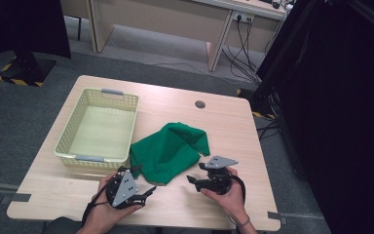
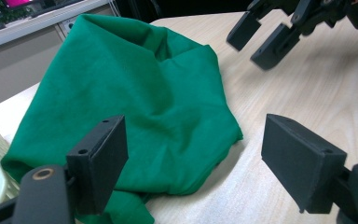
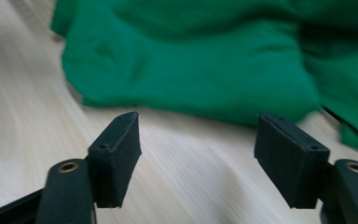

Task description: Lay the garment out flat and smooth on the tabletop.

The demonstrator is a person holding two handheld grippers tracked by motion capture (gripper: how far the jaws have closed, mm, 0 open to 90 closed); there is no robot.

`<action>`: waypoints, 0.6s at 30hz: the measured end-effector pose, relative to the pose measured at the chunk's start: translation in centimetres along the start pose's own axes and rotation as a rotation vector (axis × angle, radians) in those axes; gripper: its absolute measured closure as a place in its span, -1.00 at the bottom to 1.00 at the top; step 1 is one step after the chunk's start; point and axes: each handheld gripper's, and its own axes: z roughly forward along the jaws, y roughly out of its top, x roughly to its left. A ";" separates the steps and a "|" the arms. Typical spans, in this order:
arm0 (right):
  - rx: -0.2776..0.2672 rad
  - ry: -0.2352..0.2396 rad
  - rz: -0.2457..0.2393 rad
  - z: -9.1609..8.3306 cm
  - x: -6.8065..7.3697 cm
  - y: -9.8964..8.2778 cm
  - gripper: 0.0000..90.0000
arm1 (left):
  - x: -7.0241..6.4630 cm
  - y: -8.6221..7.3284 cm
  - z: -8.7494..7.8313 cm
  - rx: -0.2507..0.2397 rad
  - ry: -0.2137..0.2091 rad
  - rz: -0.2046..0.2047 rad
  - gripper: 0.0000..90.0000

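The cloth [image 1: 169, 148] lies crumpled mid-bench, beside the basket [image 1: 100, 126]. My left tongs [image 1: 146, 192] gape wide at its near edge, closer than my right tongs [image 1: 193, 182], also empty, facing it across bare wood.

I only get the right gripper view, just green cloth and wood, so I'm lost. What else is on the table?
Observer: A pale yellow-green perforated plastic basket stands left of the crumpled green cloth.
Operator: Anything in the basket?
Observer: No, its floor is bare in the high view.
Operator: Where is the left gripper?
Observer: The left gripper sits at the cloth's near left corner, jaws open, one jaw over the cloth's edge.
Operator: Does it hold the cloth?
Observer: No; the right gripper also holds nothing.
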 end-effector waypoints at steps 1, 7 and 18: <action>0.000 0.012 -0.017 0.4 0.3 0.3 -0.26 | 0.0 0.0 0.0 -0.001 0.000 -0.002 -0.51; 0.030 0.044 -0.086 2.3 1.6 1.9 -0.19 | 0.1 0.3 0.2 -0.006 0.000 0.002 -0.51; 0.070 0.068 -0.154 4.6 2.7 2.8 -0.11 | 0.3 0.5 0.4 -0.011 0.002 -0.005 -0.52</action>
